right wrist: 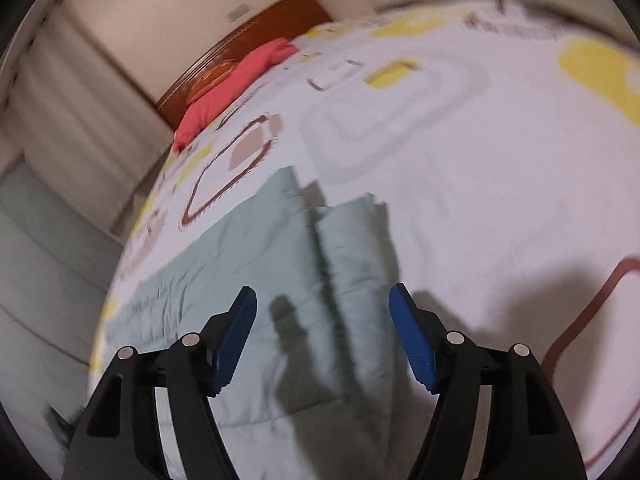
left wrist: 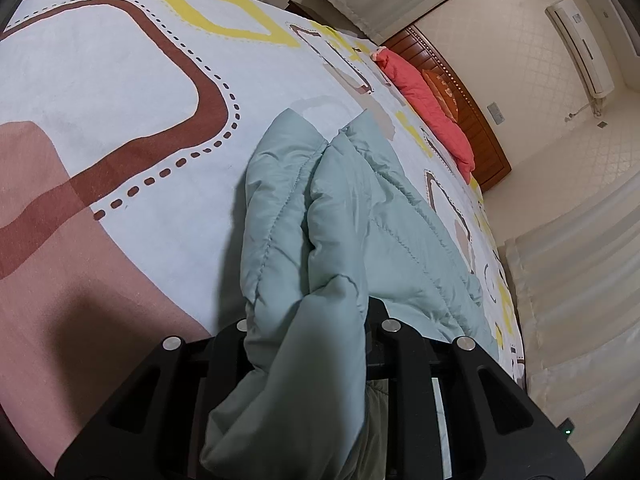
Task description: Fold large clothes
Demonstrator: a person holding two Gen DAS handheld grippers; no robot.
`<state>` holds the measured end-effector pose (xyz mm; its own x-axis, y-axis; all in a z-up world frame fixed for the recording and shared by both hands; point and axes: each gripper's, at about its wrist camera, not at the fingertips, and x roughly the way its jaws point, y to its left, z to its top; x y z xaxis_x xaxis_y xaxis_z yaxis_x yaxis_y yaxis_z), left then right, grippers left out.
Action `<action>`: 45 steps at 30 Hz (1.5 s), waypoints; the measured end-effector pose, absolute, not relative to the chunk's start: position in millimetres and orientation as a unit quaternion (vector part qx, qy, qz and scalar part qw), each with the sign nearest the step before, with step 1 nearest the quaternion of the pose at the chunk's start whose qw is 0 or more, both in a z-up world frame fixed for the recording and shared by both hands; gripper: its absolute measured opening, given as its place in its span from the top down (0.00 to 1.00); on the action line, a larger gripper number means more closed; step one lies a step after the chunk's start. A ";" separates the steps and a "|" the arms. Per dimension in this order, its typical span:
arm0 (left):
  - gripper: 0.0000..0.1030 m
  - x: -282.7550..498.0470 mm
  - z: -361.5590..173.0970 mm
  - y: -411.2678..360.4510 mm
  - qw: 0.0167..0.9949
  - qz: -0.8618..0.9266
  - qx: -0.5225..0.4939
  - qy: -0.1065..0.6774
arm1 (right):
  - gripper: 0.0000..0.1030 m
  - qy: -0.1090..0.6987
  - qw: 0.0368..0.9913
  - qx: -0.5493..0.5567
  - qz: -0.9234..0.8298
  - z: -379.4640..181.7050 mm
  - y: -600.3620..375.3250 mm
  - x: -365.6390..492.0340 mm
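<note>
One garment fold — between left gripper jaws

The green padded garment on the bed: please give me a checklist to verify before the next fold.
1. Left tongs grip the green padded garment: ok.
2. Right tongs free and open: ok, blue pads apart, nothing between them.
3. Garment rests on the bed cover: ok.
4. Fold edges aligned: cannot tell, right view is blurred.
5. Red pillow away from garment: ok.
</note>
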<state>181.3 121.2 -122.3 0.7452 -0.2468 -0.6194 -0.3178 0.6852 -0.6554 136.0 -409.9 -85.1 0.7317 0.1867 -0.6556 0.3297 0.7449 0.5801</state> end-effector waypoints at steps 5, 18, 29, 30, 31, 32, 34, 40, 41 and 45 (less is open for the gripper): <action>0.77 180.2 -124.4 121.5 0.846 0.022 -0.395 0.357 | 0.33 0.357 0.821 0.446 0.008 -115.3 -421.3 144.4; 0.76 181.0 -126.7 120.9 0.849 0.023 -0.391 0.354 | 0.61 0.360 0.835 0.416 0.027 -121.4 -414.1 136.0; 0.83 175.1 -80.7 94.8 0.889 0.003 -0.341 0.307 | 0.72 0.354 0.830 0.430 0.035 -127.2 -417.7 128.8; 0.83 174.9 -77.7 92.5 0.891 0.000 -0.338 0.305 | 0.73 0.354 0.829 0.431 0.035 -127.4 -418.0 128.7; 0.83 174.8 -73.0 88.7 0.894 -0.004 -0.333 0.300 | 0.74 0.353 0.829 0.433 0.035 -127.9 -418.2 128.6; 0.84 175.1 -68.0 83.9 0.898 -0.006 -0.325 0.297 | 0.74 0.353 0.828 0.434 0.036 -127.8 -417.9 129.1; 0.84 175.3 -61.3 75.5 0.904 -0.013 -0.312 0.292 | 0.75 0.353 0.828 0.435 0.036 -128.4 -418.2 126.7; 0.84 179.2 -47.1 55.1 0.915 -0.026 -0.285 0.284 | 0.76 0.351 0.825 0.441 0.039 -129.2 -420.8 124.3; 0.84 179.4 -46.4 54.2 0.916 -0.026 -0.283 0.284 | 0.76 0.351 0.824 0.442 0.040 -129.0 -420.9 123.8; 0.84 179.9 -46.8 53.9 0.915 -0.024 -0.282 0.286 | 0.74 0.351 0.821 0.448 0.041 -130.4 -423.5 123.3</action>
<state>179.9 53.9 -46.8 0.8351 -0.2054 -0.5103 -0.1172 0.8400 -0.5298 123.3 -423.5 -130.4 0.7507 0.3820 -0.5390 0.2465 0.5950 0.7650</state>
